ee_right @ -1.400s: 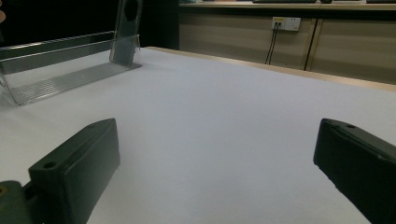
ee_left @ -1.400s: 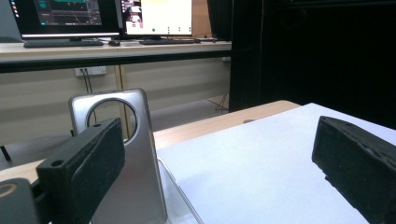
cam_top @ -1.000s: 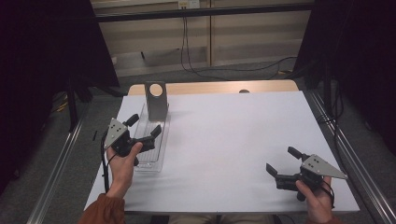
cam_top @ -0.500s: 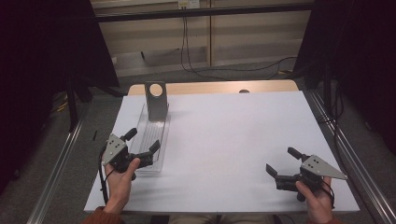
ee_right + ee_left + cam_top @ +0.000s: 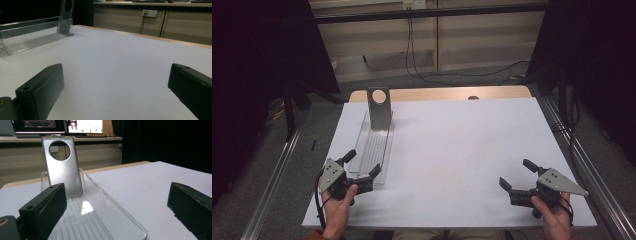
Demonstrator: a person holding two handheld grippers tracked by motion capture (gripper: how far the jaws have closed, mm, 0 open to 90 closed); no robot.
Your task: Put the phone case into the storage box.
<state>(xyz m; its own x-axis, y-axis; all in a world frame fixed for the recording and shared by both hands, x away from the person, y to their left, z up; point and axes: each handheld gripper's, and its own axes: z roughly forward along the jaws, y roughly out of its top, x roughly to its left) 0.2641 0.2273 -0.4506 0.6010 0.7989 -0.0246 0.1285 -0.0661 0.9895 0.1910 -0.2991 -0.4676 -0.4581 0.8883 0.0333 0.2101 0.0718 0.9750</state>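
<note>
A clear plastic tray (image 5: 374, 147) lies on the white table (image 5: 452, 150) at the left, with a grey upright plate (image 5: 379, 107) with a round hole standing at its far end. My left gripper (image 5: 362, 162) is open at the tray's near end, nothing between its jaws. In the left gripper view the tray (image 5: 100, 220) runs away between the jaws toward the plate (image 5: 62, 167). My right gripper (image 5: 518, 175) rests open near the table's front right corner, holding nothing. The right gripper view has the tray (image 5: 32, 37) far off at the left.
Metal rails (image 5: 272, 185) run along both sides of the table. Cables (image 5: 452, 75) lie on the floor beyond the far edge. Monitors (image 5: 60, 125) stand on a bench in the background.
My left gripper has drawn back toward the table's front edge, from over the tray's middle to its near end. The right gripper has stayed put.
</note>
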